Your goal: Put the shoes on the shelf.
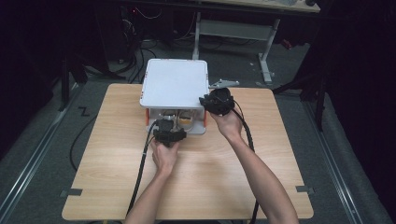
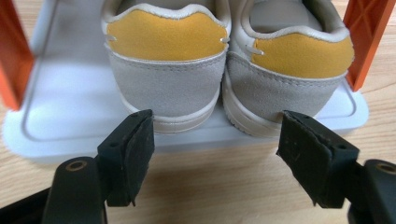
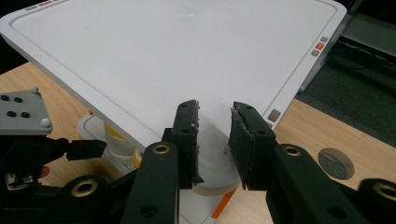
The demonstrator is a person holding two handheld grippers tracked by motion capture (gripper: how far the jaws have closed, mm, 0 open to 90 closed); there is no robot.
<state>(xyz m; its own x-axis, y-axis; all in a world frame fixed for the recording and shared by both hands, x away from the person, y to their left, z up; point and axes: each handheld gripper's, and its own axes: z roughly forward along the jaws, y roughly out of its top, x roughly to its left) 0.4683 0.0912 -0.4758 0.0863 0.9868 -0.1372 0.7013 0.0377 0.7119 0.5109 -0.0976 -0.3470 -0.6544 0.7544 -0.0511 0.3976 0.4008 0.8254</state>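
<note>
A small shoe rack with a flat white top [image 1: 175, 84] and orange posts [image 2: 369, 32] stands at the table's far middle. On its white lower shelf [image 2: 65, 102] a pair of grey shoes stands with yellow heel patches, heels toward me: one shoe [image 2: 166, 79] on the left, the other [image 2: 294, 79] on the right. My left gripper [image 2: 215, 154] is open just before the heels, at the shelf's front edge [image 1: 169, 130]. My right gripper [image 3: 215, 140] is at the top's front right corner [image 1: 215, 100], jaws parted narrowly astride that corner; I cannot tell whether they touch it.
The wooden table [image 1: 210, 186] has bare room in front of and beside the rack. A round grey disc [image 3: 335, 163] is set in the tabletop right of the rack. Cables trail from both grippers toward me. A desk frame [image 1: 266, 56] and dark floor lie beyond.
</note>
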